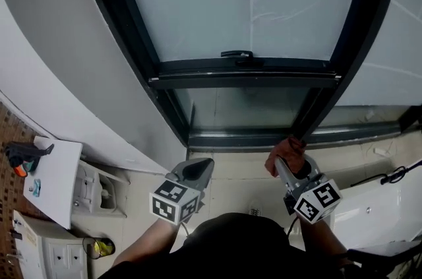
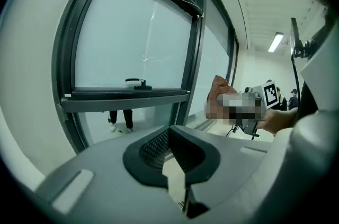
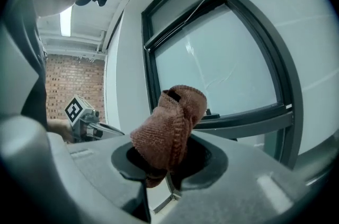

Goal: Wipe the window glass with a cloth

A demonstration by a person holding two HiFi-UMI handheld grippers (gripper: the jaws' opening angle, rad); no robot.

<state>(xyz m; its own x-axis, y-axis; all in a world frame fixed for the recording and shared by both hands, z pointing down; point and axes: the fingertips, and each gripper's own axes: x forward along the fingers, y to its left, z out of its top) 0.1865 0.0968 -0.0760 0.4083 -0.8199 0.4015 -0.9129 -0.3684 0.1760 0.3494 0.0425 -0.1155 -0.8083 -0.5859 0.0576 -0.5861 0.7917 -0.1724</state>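
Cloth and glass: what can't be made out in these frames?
- Cloth: lower end hidden inside the right gripper's tongs, right gripper view.
- Right gripper, left gripper view: mosaic patch covers its body.
- Glass: smudges too faint, every view.
- Person behind glass: only legs show; frosting hides the rest.

A white flat board (image 1: 60,169) stands at the left. A black-and-orange hand tool (image 1: 24,155) lies at its far corner, a small blue item (image 1: 35,188) nearer. A white box with sockets (image 1: 46,248) sits nearest. A black cable (image 1: 395,173) trails at the right. A red brick wall (image 3: 69,85) rises beneath a ceiling strip light (image 3: 65,20).
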